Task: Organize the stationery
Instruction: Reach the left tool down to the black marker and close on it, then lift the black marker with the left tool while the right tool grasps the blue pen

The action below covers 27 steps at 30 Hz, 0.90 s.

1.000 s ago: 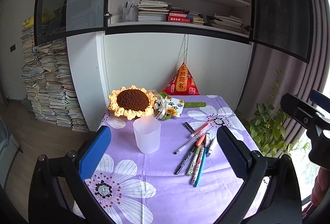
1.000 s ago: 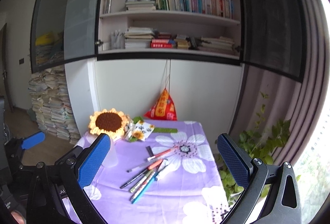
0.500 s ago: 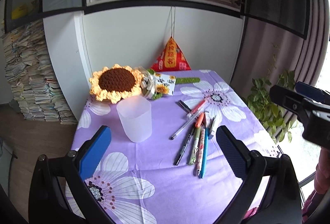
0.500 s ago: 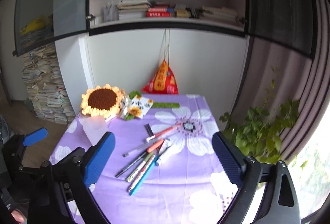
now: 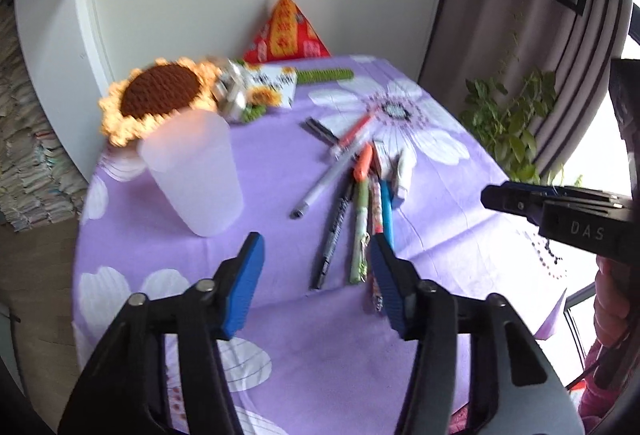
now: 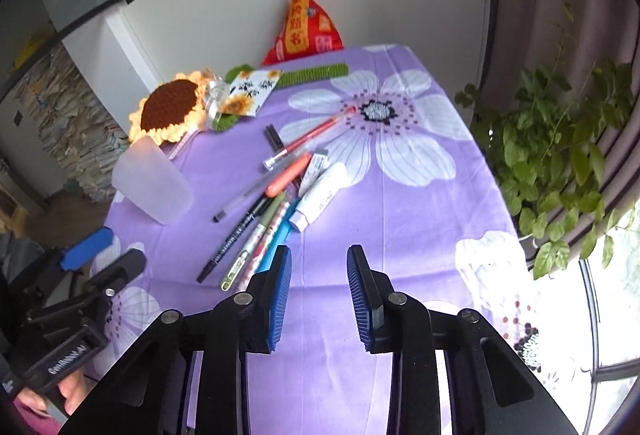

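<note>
Several pens and markers (image 5: 360, 203) lie fanned out in the middle of a purple flowered tablecloth (image 5: 280, 335); they also show in the right wrist view (image 6: 276, 203). A frosted plastic cup (image 5: 192, 171) stands upright to their left, also in the right wrist view (image 6: 150, 183). A white tube (image 6: 320, 195) lies at the right of the pens. My left gripper (image 5: 316, 283) is open and empty, just above the near ends of the pens. My right gripper (image 6: 318, 291) is open and empty, narrower, hovering near the blue pen's end.
A crocheted sunflower (image 5: 160, 99), a flower card (image 6: 250, 95), a green crocheted strip (image 6: 312, 75) and a red triangular pouch (image 6: 304, 31) sit at the table's far end by a white wall. A leafy plant (image 6: 552, 155) stands right of the table. Paper stacks (image 6: 68, 139) stand left.
Both grippers have dropped and tilted down toward the table, closer to the pens. The jaws of both have narrowed, the right more than the left.
</note>
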Tool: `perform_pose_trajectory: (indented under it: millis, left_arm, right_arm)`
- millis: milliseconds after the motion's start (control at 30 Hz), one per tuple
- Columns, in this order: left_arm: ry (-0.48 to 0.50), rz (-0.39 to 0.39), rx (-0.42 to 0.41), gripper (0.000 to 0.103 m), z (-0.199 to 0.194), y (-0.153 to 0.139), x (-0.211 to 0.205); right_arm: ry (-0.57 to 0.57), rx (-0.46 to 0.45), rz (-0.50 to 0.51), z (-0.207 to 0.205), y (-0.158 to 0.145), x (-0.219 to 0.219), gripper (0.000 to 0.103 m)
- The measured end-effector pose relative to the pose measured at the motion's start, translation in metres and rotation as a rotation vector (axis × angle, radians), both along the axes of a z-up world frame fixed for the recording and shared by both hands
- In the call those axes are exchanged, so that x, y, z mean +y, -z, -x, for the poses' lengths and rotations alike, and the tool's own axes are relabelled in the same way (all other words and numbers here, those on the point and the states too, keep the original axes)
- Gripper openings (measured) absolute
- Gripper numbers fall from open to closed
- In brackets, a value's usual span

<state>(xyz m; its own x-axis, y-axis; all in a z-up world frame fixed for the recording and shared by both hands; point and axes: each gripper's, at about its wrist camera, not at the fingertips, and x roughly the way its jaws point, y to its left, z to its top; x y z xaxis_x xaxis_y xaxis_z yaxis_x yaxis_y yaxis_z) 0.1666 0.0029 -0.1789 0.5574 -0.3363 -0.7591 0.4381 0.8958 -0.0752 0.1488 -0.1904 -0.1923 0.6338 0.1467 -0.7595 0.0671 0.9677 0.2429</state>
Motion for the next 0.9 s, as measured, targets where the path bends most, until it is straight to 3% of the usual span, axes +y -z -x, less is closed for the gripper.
perform_pose_trajectory:
  millis: [267, 467, 633, 767, 900]
  left_arm:
    - [0.045, -0.067, 0.108, 0.026, -0.031, 0.035, -0.025]
    - [0.061, -0.108, 0.143, 0.025, -0.046, 0.052, -0.035]
    - [0.020, -0.140, 0.174, 0.025, -0.056, 0.064, -0.034]
    - [0.020, -0.149, 0.160, 0.025, -0.054, 0.063, -0.033]
    - [0.018, -0.146, 0.159, 0.012, -0.052, 0.064, -0.032]
  right_arm:
    - [-0.022, 0.044, -0.018, -0.024, 0.017, -0.002, 0.031]
    - [-0.065, 0.096, -0.045, -0.040, 0.033, 0.003, 0.031]
    - [-0.104, 0.148, -0.103, -0.051, 0.047, 0.011, 0.031]
    - [-0.120, 0.178, -0.114, -0.056, 0.054, 0.020, 0.031]
    - [-0.130, 0.209, -0.152, -0.062, 0.061, 0.027, 0.031]
